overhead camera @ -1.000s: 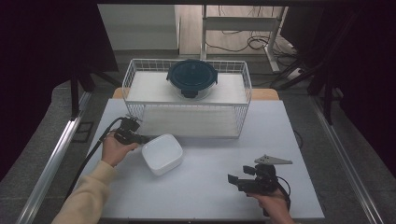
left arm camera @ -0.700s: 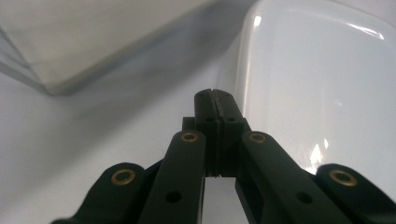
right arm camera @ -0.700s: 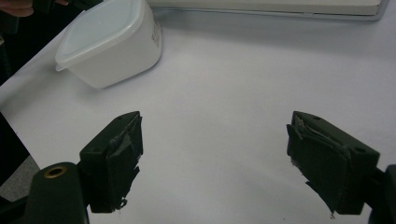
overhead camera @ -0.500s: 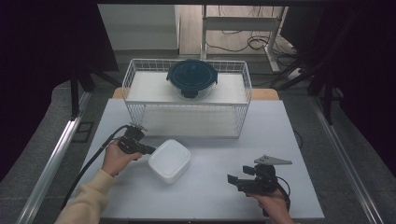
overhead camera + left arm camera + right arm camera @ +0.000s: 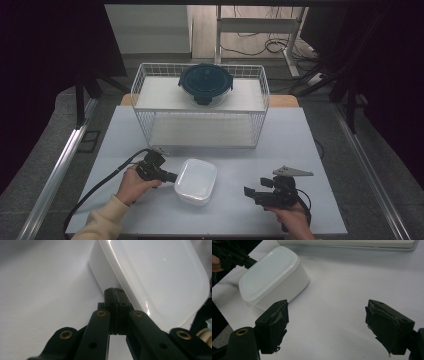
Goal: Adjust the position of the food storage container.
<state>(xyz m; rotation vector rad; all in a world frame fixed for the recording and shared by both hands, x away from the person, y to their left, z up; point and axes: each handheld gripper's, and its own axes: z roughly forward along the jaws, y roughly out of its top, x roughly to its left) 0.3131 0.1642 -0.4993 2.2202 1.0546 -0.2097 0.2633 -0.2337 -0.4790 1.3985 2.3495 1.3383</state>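
Observation:
A white rectangular container (image 5: 196, 181) with a closed lid lies on the table near its front middle. My left gripper (image 5: 172, 177) is shut, and its tips touch the container's left side. In the left gripper view the closed jaws (image 5: 113, 291) butt against the container (image 5: 155, 277) just under the lid's rim, with nothing between them. My right gripper (image 5: 248, 192) rests on the table to the container's right, open and apart from it. Its wide-open jaws (image 5: 327, 315) frame bare table, with the container (image 5: 274, 277) beyond the left jaw.
A white wire basket (image 5: 200, 107) with a white shelf stands at the back of the table. A round dark blue lidded container (image 5: 205, 82) sits on top of it. The pale table top (image 5: 300, 145) has open room on the right side.
My left gripper has moved right, and the white container has slid right with it towards the middle. The right gripper has kept still.

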